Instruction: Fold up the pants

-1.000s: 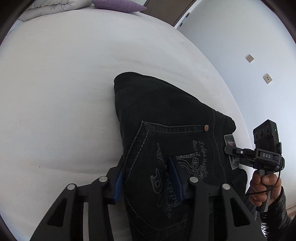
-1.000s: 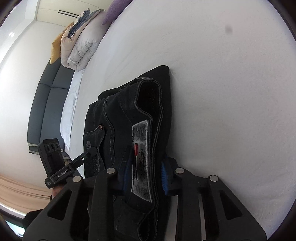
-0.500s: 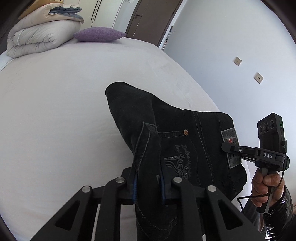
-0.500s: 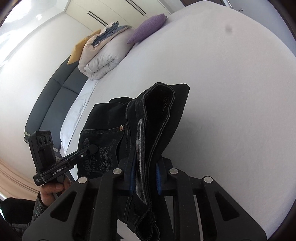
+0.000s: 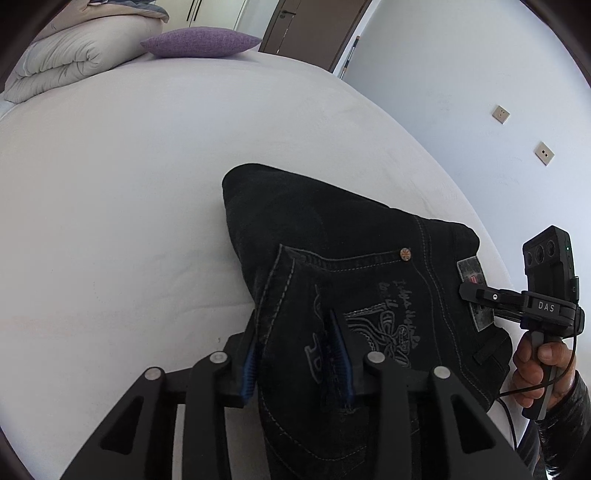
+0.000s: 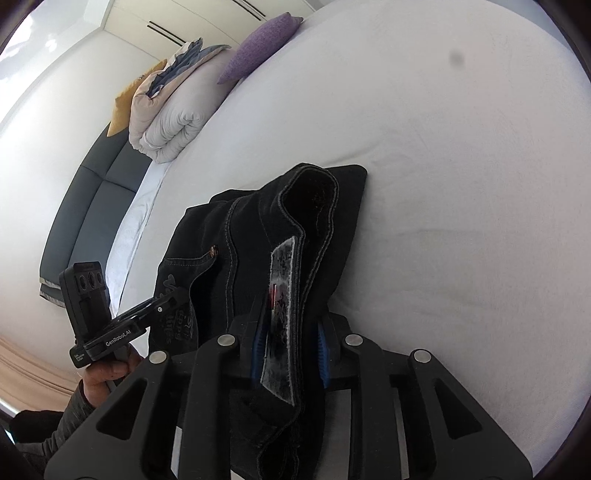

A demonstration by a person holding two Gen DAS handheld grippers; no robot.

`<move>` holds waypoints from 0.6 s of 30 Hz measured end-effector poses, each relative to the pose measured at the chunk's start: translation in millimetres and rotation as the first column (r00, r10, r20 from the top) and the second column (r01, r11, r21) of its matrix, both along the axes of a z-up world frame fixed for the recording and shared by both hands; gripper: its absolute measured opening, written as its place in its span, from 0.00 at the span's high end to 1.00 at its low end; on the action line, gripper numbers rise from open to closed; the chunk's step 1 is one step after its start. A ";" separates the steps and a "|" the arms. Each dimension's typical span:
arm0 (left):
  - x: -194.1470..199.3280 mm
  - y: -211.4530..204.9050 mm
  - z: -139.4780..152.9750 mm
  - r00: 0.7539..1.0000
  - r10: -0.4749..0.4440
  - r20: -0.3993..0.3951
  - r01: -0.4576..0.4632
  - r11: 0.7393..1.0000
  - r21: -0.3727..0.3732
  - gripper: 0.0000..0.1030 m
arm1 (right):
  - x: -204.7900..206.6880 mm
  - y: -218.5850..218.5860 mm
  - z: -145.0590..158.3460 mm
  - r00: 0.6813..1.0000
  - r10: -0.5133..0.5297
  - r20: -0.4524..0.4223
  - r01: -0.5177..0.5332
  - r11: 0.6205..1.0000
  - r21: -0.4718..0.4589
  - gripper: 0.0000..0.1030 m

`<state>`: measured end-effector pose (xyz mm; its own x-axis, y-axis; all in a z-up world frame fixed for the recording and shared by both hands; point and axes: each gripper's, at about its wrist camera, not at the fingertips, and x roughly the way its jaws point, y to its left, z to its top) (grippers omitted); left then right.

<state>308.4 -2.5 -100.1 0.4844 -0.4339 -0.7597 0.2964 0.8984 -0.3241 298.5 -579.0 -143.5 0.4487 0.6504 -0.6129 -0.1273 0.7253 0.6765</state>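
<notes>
Black folded jeans (image 5: 332, 229) lie on the white bed (image 5: 147, 184), back pocket with grey stitching up. My left gripper (image 5: 295, 360) straddles the pocket's left edge; its jaws are opening, with cloth between the blue pads (image 5: 249, 365) but not pinched. In the right wrist view the jeans (image 6: 258, 229) show their waistband and grey leather patch (image 6: 282, 280). My right gripper (image 6: 290, 347) is around that waistband, jaws opening, with the band loose between them. Each gripper also shows in the other view, hand-held: the right gripper (image 5: 467, 291), the left gripper (image 6: 173, 295).
A rolled duvet (image 5: 74, 59) and a purple pillow (image 5: 199, 40) sit at the head of the bed. A brown door (image 5: 314, 26) and a white wall with sockets (image 5: 500, 114) lie beyond. A dark sofa (image 6: 85, 206) stands beside the bed (image 6: 443, 184).
Half a second ago both grippers pinched narrow raised folds of the jeans. Now both pairs of pads stand wider and the cloth lies flatter. Both cameras have drawn back along the bed.
</notes>
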 end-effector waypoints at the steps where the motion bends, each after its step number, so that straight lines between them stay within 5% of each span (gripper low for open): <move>1: -2.2 -0.7 -0.7 1.000 0.009 0.006 -0.009 1.000 0.003 0.53 | -0.6 -3.2 -2.7 1.000 -0.004 0.005 0.003 1.000 0.011 0.75; 7: -34.9 0.5 17.1 0.996 0.012 0.091 -0.019 0.997 0.072 0.51 | -29.8 -7.0 4.5 0.997 -0.044 0.069 0.048 0.997 -0.055 0.58; 9: -57.4 0.5 33.5 0.986 0.020 0.164 -0.038 0.993 0.109 0.43 | -36.9 -3.9 14.6 0.994 -0.069 0.079 0.076 0.992 -0.101 0.58; 10: -69.8 0.9 43.2 0.977 0.033 0.209 -0.060 0.990 0.125 0.31 | -45.8 -7.2 21.0 0.992 -0.085 0.096 0.096 0.989 -0.112 0.58; 11: -86.4 3.7 54.5 0.962 0.054 0.269 -0.095 0.985 0.144 0.13 | -56.6 -9.1 29.9 0.987 -0.102 0.120 0.117 0.985 -0.123 0.58; 13: -123.8 7.1 77.9 0.906 0.099 0.411 -0.190 0.964 0.186 0.00 | -87.1 -12.0 49.8 0.974 -0.131 0.186 0.160 0.976 -0.150 0.58; 16: -177.6 1.2 108.7 0.806 0.099 0.583 -0.279 0.933 0.227 0.00 | -137.0 -7.8 88.2 0.925 -0.182 0.335 0.257 0.946 -0.197 0.57; 18: -205.5 1.8 123.1 0.757 0.095 0.646 -0.320 0.916 0.240 0.00 | -169.9 -2.7 111.6 0.878 -0.216 0.428 0.331 0.919 -0.214 0.43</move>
<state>102.9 -0.7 23.0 0.9383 -0.0559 -0.3414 0.1210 0.9776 0.1725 128.6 -581.7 -31.9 0.8215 0.2986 -0.4858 -0.1061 0.9171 0.3842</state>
